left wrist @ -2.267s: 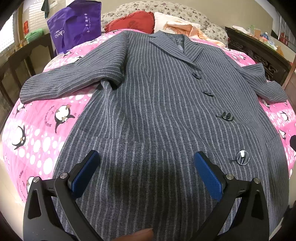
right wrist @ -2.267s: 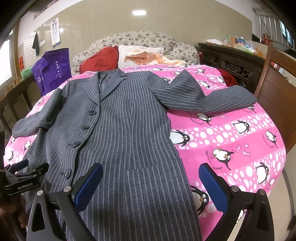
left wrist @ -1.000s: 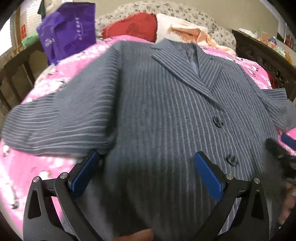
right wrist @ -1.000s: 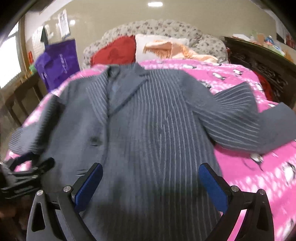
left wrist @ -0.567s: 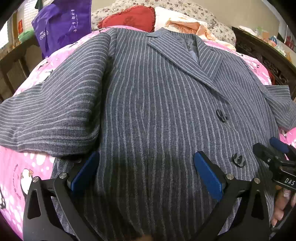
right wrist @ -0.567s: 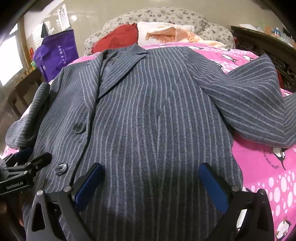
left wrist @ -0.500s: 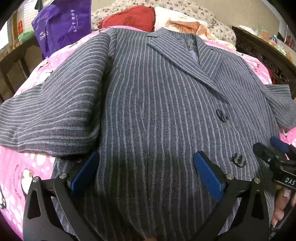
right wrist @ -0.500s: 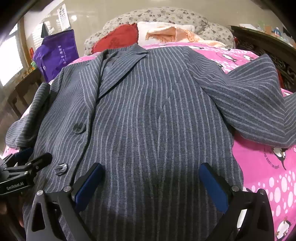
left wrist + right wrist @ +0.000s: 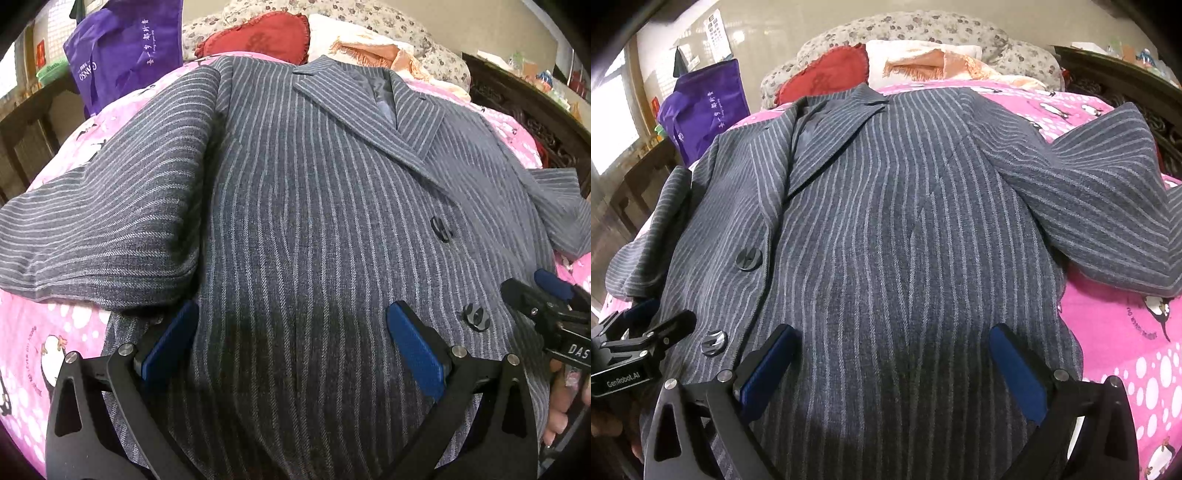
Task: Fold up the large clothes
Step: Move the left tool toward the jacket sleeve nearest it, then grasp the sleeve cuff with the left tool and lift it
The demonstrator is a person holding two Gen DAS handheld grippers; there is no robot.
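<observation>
A large grey pinstriped coat [image 9: 314,206] lies face up on a pink penguin bedspread [image 9: 40,332], collar at the far end, sleeves spread to both sides. It fills the right wrist view [image 9: 894,229] too. My left gripper [image 9: 291,339] is open and empty, low over the coat's left front below the left sleeve [image 9: 103,221]. My right gripper [image 9: 894,358] is open and empty, low over the coat's right front beside the right sleeve [image 9: 1100,218]. Each gripper shows at the edge of the other's view, the right one [image 9: 550,306] and the left one [image 9: 642,332].
A purple bag [image 9: 125,55] stands at the far left. A red cushion [image 9: 258,37], pillows and an orange cloth [image 9: 931,62] lie at the bed's head. Dark wooden furniture [image 9: 528,118] runs along the right. Dark buttons [image 9: 439,229] run down the coat's front.
Both grippers have moved from over the coat's hem up to over its chest and now hold almost still. Both stay open.
</observation>
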